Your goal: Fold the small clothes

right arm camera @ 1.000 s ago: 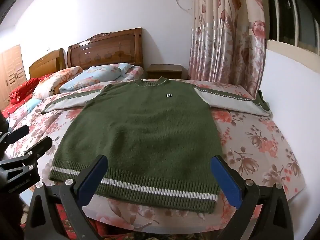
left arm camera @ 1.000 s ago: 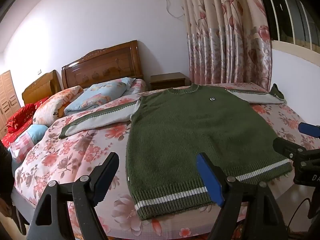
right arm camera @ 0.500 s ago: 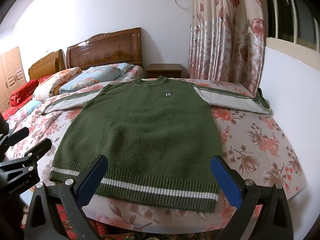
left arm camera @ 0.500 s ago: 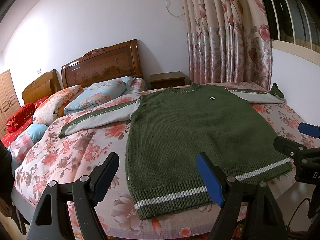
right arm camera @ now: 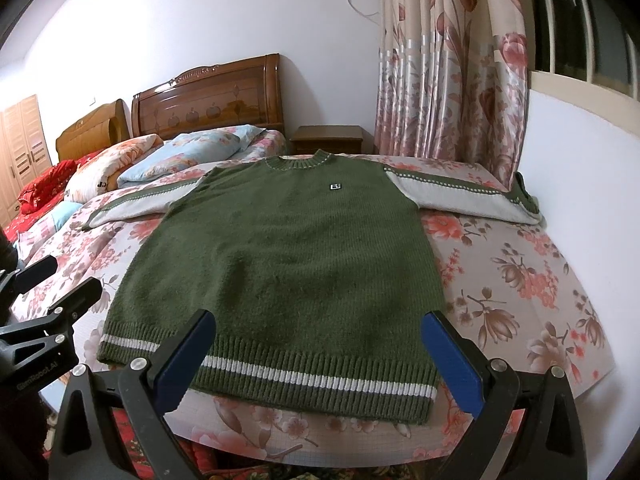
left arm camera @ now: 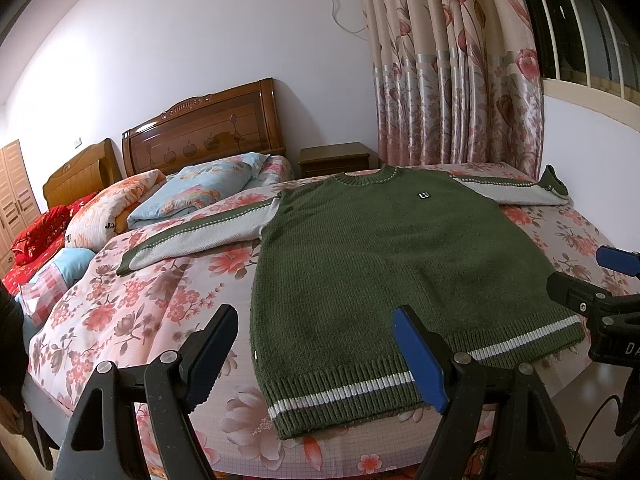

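A small green knit sweater (left arm camera: 384, 264) with grey-white sleeves and a white hem stripe lies flat, front up, on the floral bedspread (left arm camera: 132, 304); it also shows in the right wrist view (right arm camera: 288, 256). Both sleeves are spread out sideways. My left gripper (left arm camera: 316, 348) is open and empty, held above the hem's left corner. My right gripper (right arm camera: 316, 356) is open and empty, held above the hem's right half. The right gripper shows at the right edge of the left wrist view (left arm camera: 592, 296), and the left gripper at the left edge of the right wrist view (right arm camera: 52, 292).
Pillows (left arm camera: 192, 192) and a rolled quilt (left arm camera: 108, 212) lie at the head of the bed under a wooden headboard (left arm camera: 204, 136). A nightstand (right arm camera: 328, 140) and floral curtain (right arm camera: 448, 80) stand behind. A white wall (right arm camera: 580, 184) runs along the right side.
Both grippers have risen and tilted very slightly; the sweater sits a little lower in the views. Nothing was grasped.
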A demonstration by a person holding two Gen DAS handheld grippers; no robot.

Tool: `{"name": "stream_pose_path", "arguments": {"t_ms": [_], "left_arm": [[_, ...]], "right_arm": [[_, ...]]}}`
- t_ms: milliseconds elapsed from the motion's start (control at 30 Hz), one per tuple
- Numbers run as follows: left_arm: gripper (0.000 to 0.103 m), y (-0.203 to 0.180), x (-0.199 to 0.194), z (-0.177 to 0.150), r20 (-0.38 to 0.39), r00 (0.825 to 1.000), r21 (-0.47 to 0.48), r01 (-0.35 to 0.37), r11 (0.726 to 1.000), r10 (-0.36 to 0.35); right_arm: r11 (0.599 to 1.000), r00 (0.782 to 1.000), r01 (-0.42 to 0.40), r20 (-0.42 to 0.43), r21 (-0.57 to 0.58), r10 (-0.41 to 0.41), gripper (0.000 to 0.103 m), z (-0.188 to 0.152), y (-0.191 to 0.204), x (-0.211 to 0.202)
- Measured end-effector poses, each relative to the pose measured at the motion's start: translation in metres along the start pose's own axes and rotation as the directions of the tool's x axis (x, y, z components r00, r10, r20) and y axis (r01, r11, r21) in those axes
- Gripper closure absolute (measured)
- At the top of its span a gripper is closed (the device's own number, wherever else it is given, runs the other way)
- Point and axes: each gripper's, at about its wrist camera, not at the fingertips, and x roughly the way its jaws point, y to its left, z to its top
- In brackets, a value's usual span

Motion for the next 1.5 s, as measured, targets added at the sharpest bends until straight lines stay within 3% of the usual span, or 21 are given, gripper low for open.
{"name": "stream_pose_path", "arguments": {"t_ms": [1133, 1500], "left_arm": [[0.022, 0.0, 0.006, -0.006, -0.016, 1.0, -0.003, 0.01, 1.0, -0.01], [0.022, 0.002, 0.083, 0.009, -0.183, 0.982, 0.015, 0.043, 0.999, -0.04]], "right_arm": [[1.0, 1.0, -0.007, -0.029, 0.026, 0.007, 0.0, -0.004, -0.005, 0.009], [0.985, 0.992, 0.056, -0.12, 0.166, -0.036, 0.0, -0.007, -0.053, 0.04]]}}
